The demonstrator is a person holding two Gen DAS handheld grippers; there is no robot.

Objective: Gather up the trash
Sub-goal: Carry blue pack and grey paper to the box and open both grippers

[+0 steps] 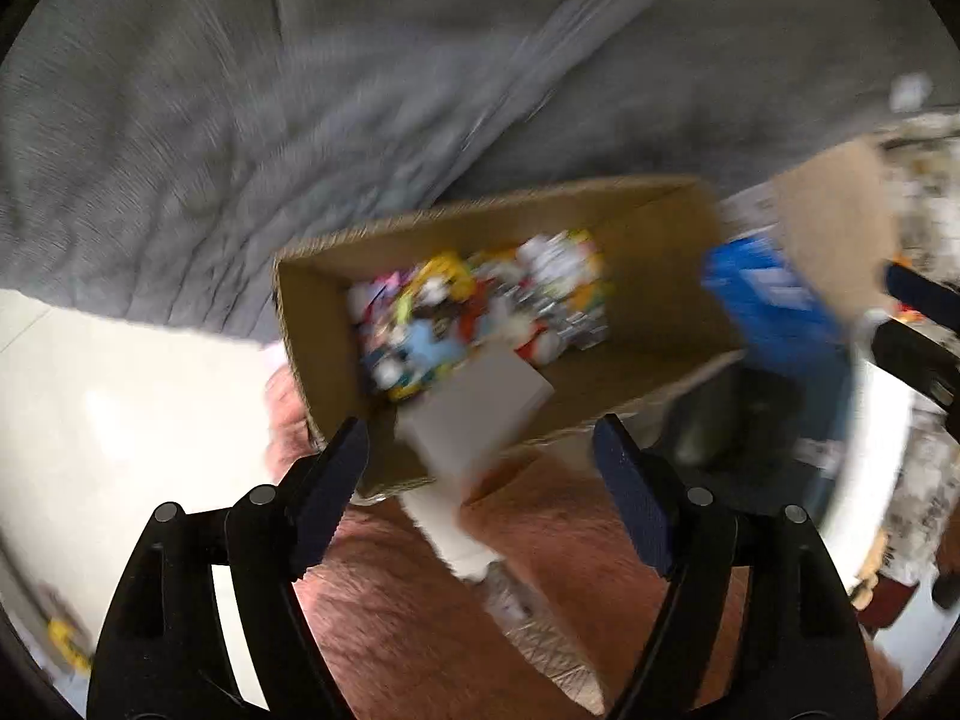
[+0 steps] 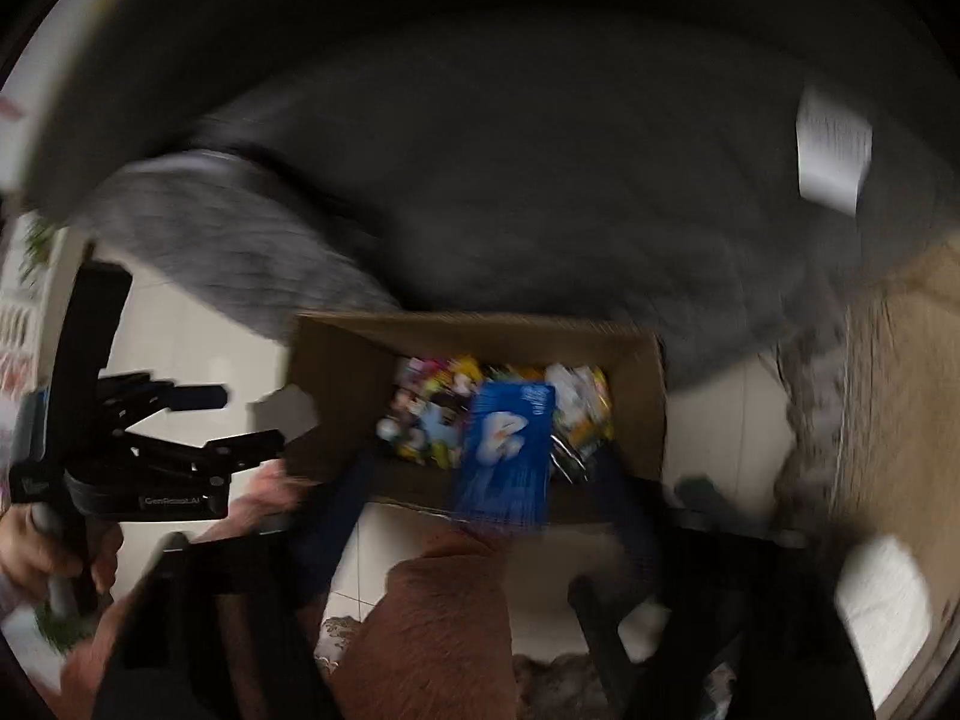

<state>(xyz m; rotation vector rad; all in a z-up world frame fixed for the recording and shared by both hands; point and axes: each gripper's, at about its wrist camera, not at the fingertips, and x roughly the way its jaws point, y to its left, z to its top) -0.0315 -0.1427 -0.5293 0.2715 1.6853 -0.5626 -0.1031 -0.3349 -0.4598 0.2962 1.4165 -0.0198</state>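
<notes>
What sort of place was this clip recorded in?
Probably a living room at home. A grey fabric sofa stands on a pale tiled floor, and a cardboard box of colourful wrappers sits in front of it. Motion blur hides finer detail.

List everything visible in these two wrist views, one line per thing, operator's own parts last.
cardboard box: one, brown, open-topped, on the pale floor beside the sofa.
mixed wrappers: a heap, multicoloured, on the box bottom; count unclear from blur.
grey card: one, over the box's near edge in the left wrist view.
blue packet: one, blue with white print, blurred, over the box's near side.
sofa: one, grey fabric, behind the box.
white paper: one, lying on the sofa.
left claw: open, nothing between its pads.
right claw: blurred; grip on the packet not clear.
</notes>
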